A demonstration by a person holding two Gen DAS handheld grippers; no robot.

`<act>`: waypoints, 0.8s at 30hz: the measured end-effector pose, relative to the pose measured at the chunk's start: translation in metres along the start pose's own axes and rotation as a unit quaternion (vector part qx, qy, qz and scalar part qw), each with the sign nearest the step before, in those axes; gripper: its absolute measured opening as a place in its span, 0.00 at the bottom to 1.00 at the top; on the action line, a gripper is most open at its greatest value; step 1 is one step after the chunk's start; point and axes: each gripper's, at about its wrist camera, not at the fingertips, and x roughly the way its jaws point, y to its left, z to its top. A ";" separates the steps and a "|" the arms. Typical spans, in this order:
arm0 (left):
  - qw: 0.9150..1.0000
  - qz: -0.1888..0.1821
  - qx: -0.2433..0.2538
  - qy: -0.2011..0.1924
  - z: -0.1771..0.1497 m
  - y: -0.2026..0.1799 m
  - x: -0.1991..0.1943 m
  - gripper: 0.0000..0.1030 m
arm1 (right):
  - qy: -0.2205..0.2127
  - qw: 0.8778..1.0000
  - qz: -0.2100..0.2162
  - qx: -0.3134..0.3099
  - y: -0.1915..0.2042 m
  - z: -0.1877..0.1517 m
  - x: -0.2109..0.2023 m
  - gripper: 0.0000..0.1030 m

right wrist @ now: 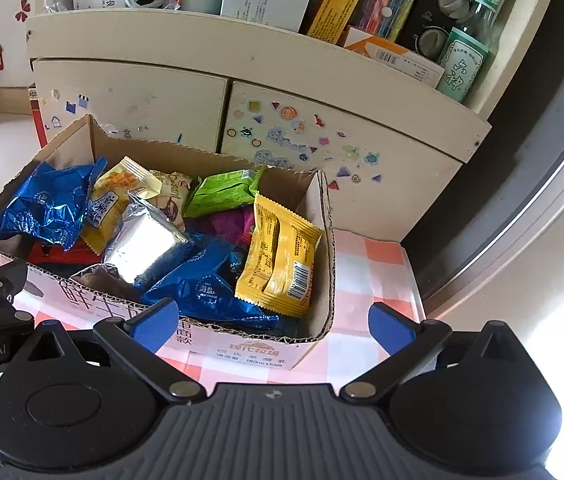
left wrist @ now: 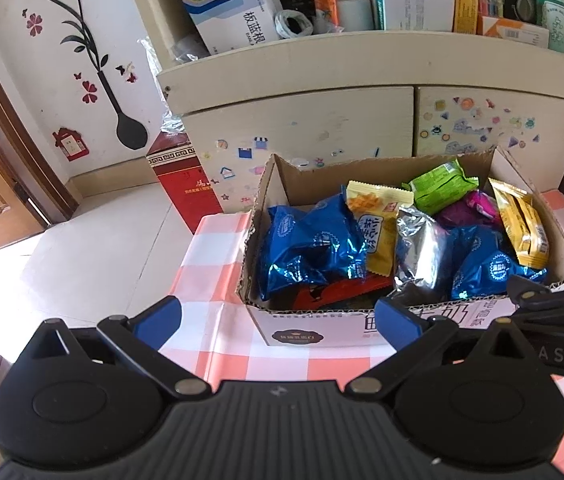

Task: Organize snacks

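Cardboard box (left wrist: 313,330): open-topped, standing on the checked cloth (left wrist: 218,240) close against the cabinet (left wrist: 297,120); its cut-down walls leave the contents reachable from above.
Snacks, location: every packet in view lies inside the box; none shows on the cloth around it.
Blue foil packets (left wrist: 309,248): crumpled, heaped at the box's left end and again near the front right, lying over a red packet (left wrist: 333,294) beneath.
Silver packet (right wrist: 144,246): tilted in the middle, resting on the packets below.
Yellow twin packet (right wrist: 280,262): leaning on edge against the right wall, which props it up.
Green packet (right wrist: 222,192): at the back, riding on top of a purple packet (right wrist: 230,222).
Arrangement: loose and overlapping, not sorted by kind; this fits either packets just gathered into the box or a jumble awaiting sorting, and the views do not settle which.
Left gripper (left wrist: 278,318): fingers spread wide, nothing between them, held before the box's front left corner.
Right gripper (right wrist: 274,326): fingers likewise spread and empty, held before the front right corner, likely placed to reach in or steady the box.
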 end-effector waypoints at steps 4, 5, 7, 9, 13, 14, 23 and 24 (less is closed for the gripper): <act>1.000 0.000 -0.001 0.001 -0.001 0.001 0.001 0.99 | 0.000 1.000 -0.001 -0.001 0.001 0.000 0.000 1.00; 1.000 -0.001 -0.001 0.002 -0.001 0.001 0.001 0.99 | 0.000 1.000 -0.001 -0.001 0.001 0.000 0.000 1.00; 1.000 -0.002 -0.003 0.003 -0.001 0.001 0.001 0.99 | 0.000 1.000 -0.002 -0.002 0.001 0.000 0.000 1.00; 1.000 -0.003 -0.004 0.004 -0.001 0.001 0.002 0.99 | 0.000 1.000 -0.002 -0.003 0.001 0.000 0.000 1.00; 1.000 -0.004 -0.006 0.005 -0.001 0.002 0.002 0.99 | 0.000 1.000 -0.002 -0.002 0.001 0.000 0.000 1.00; 1.000 -0.004 -0.006 0.006 -0.001 0.002 0.002 0.99 | 0.000 1.000 -0.003 -0.004 0.001 0.000 0.000 1.00; 1.000 -0.004 -0.006 0.010 -0.004 0.003 0.002 0.99 | -0.001 1.000 -0.004 -0.014 0.005 -0.001 -0.002 1.00; 1.000 -0.005 -0.006 0.010 -0.004 0.003 0.002 0.99 | -0.002 1.000 -0.004 -0.015 0.005 -0.001 -0.002 1.00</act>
